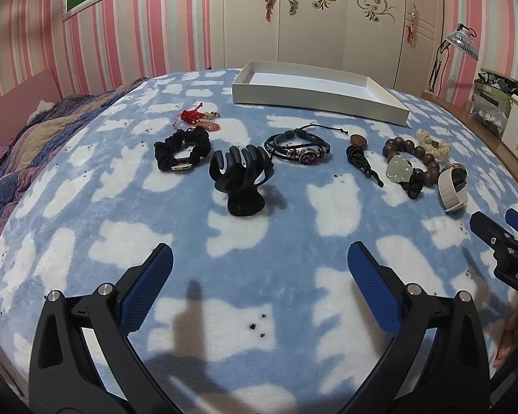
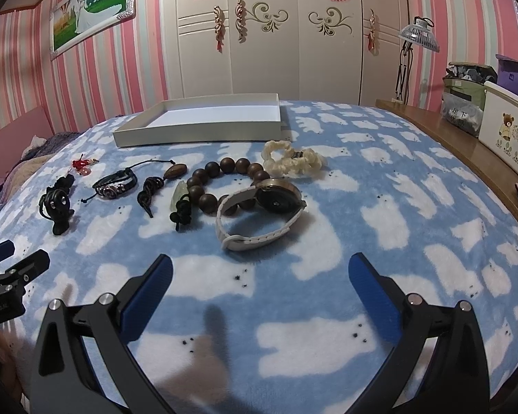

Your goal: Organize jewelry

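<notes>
Blue blanket [image 1: 293,214], white bears; white tray [image 1: 314,103]; black scrunchie [image 1: 181,150].

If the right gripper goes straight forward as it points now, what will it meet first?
Most likely the white-strapped watch, lying just ahead of the open right gripper on the blanket; depth is uncertain.

White letters "DAS" on the right gripper [image 1: 511,231] body, "足下" on a clear bag [image 1: 490,117] label
</notes>
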Motion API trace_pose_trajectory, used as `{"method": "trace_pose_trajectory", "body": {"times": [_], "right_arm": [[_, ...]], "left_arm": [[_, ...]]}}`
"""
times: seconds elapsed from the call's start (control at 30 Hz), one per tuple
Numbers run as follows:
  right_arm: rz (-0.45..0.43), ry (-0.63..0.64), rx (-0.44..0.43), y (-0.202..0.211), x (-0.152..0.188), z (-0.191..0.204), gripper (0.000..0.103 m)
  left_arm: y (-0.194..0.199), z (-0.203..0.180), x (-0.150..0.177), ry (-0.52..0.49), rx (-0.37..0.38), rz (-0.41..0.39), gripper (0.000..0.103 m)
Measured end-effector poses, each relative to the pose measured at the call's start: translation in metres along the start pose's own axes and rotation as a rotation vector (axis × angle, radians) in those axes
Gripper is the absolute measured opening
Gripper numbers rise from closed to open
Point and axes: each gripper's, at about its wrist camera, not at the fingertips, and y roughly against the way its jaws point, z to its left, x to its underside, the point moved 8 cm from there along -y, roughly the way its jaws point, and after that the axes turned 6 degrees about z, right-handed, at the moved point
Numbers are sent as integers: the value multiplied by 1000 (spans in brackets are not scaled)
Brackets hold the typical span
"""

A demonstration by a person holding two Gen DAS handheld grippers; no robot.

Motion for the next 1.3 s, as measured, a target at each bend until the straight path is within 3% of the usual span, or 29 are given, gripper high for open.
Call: {"method": "trace_pose_trajectory", "body": {"times": [0.73, 1.3], "right_arm": [[7, 3, 15, -2, 2, -1, 101], [6, -27, -24, -2, 2, -3, 101]], "left_arm": [[-4, 4, 3, 16, 11, 18, 100], [-7, 5, 1, 28, 11, 31, 100]]}}
